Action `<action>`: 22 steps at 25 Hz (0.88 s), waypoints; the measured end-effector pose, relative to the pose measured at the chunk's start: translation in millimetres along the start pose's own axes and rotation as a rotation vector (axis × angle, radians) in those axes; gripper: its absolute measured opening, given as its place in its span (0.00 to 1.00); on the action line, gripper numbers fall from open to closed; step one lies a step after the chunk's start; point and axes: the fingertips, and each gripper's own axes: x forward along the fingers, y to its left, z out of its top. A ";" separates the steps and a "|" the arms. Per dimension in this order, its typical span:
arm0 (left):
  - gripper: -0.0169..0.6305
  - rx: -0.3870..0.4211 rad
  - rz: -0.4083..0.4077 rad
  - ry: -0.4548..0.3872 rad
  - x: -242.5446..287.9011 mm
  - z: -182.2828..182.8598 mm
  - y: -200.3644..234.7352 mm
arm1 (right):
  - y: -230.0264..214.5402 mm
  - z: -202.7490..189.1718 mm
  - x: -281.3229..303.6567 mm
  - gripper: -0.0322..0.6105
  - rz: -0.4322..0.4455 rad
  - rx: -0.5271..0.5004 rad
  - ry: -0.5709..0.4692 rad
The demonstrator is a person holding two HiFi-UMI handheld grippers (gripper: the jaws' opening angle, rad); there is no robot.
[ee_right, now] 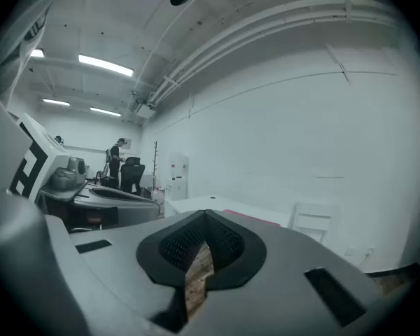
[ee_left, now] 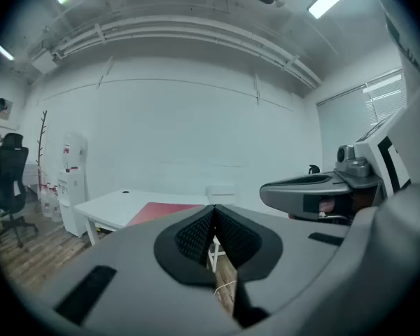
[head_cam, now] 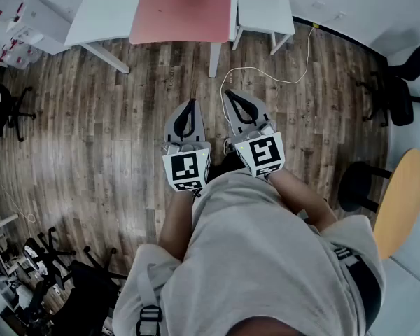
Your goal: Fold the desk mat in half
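A pink desk mat (head_cam: pixel 182 11) lies flat on a white table (head_cam: pixel 108 9) at the far end of the head view, well ahead of both grippers. The mat (ee_left: pixel 164 212) shows as a red strip in the left gripper view, and as a thin edge of mat (ee_right: pixel 248 218) in the right gripper view. My left gripper (head_cam: pixel 190 102) and right gripper (head_cam: pixel 232 94) are held side by side over the wooden floor, close to my body. Both are shut with nothing between their jaws.
A white chair (head_cam: pixel 264 11) stands right of the table, with a white cable (head_cam: pixel 266 75) looping across the floor. Black office chairs (head_cam: pixel 399 89) and a round wooden table (head_cam: pixel 400 198) are at the right. A person (ee_right: pixel 115 161) stands far off.
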 end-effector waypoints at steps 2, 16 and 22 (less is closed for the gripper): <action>0.04 0.009 -0.015 0.007 -4.6 -3.7 -0.2 | 6.4 -2.2 -0.8 0.11 -0.003 0.002 0.003; 0.05 -0.015 -0.011 0.071 -35.3 -36.2 58.0 | 57.4 -17.6 36.5 0.11 0.007 -0.090 0.068; 0.05 -0.018 0.022 0.107 -2.0 -44.2 88.8 | 47.0 -21.3 83.8 0.11 0.057 -0.057 0.088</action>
